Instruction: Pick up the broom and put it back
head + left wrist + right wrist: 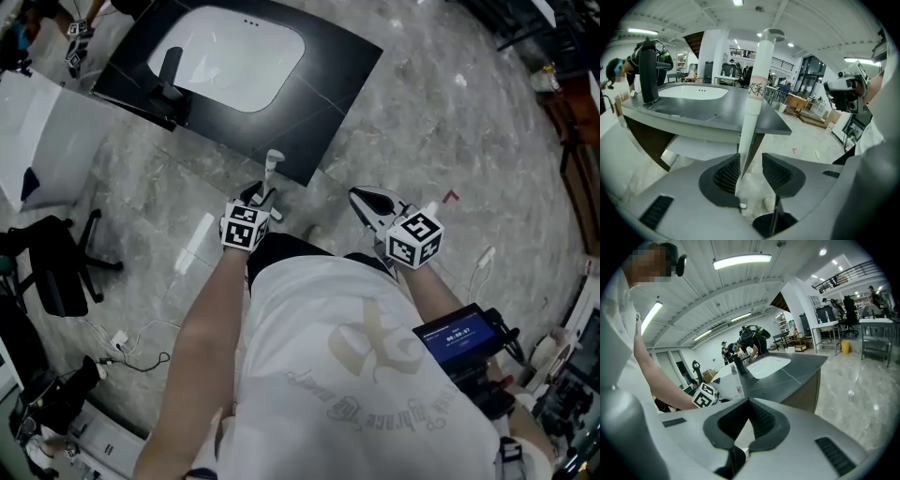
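The broom's white handle [273, 167] stands nearly upright against the near corner of a black counter [328, 84]. In the left gripper view the handle [753, 108] rises between my left gripper's [751, 171] jaws, close along the left pad [726, 174], with a clear gap to the right pad. That gripper [265, 199] is open, its pads not pressing the handle. The broom's head is hidden. My right gripper [366, 202] hovers to the right, apart from the broom; its jaws [749, 406] meet at the tips with nothing between them.
The counter holds a white sink [230, 56] and a black faucet [169, 80]. A black office chair [52, 267] and cables [127, 342] lie on the grey floor at left. People [750, 345] bend over the counter's far side. Desks and gear crowd the right edge.
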Demonstrator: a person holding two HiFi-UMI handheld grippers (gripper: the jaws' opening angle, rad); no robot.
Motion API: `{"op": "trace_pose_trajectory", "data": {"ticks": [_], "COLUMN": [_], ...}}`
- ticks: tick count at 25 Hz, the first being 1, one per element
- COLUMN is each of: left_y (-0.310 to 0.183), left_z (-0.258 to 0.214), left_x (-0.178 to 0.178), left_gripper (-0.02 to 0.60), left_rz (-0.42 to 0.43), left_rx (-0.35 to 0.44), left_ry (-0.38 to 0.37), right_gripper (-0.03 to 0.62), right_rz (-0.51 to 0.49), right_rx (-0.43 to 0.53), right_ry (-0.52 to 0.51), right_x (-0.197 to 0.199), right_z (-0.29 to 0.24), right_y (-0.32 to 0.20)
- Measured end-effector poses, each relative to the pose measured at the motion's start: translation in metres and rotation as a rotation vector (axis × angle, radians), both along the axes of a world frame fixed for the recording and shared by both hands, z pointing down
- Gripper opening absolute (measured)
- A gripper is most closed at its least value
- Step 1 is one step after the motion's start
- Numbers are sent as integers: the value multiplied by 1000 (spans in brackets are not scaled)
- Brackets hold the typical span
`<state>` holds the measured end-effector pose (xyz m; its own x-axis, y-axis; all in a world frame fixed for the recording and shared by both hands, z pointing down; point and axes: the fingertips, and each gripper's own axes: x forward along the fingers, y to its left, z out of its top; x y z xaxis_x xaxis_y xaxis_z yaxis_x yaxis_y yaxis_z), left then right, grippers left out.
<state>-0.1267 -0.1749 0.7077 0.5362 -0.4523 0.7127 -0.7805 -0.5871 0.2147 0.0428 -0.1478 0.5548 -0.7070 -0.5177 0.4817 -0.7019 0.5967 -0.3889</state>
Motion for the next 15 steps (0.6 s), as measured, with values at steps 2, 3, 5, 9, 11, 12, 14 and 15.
{"op": "trace_pose_trajectory", "data": {"ticks": [2,3,5,9,11,12,14,15], "left_y": [-8,-11,-16,-24,-27,-28,-31,-33], "left_z": [8,12,19,30,35,37,41,42], "left_x": [0,0,0,2,5,6,8,8], "left_gripper": [150,150,150,150,149,149,145,130], "left_rz": [8,11,19,49,62,65,65,65], "left_rx": [-10,-17,-29,-38,-37,-36,-34,-30], "left_ry": [-20,-31,-49,-66,-72,-75,-81,-85], "right_gripper": [17,17,17,17,17,17,17,17], "right_rz": [14,23,47,105,133,144,159,165], "right_rx": [-4,-8,-15,-26,-31,-35,-40,-42], "right_ry": [5,8,12,15,13,11,12,13], "right_x": [4,7,15,32,40,43,49,51], "right_z": [1,1,3,7,10,11,13,14], "right_y": [-1,-2,-3,-5,-4,-4,-4,-4]}}
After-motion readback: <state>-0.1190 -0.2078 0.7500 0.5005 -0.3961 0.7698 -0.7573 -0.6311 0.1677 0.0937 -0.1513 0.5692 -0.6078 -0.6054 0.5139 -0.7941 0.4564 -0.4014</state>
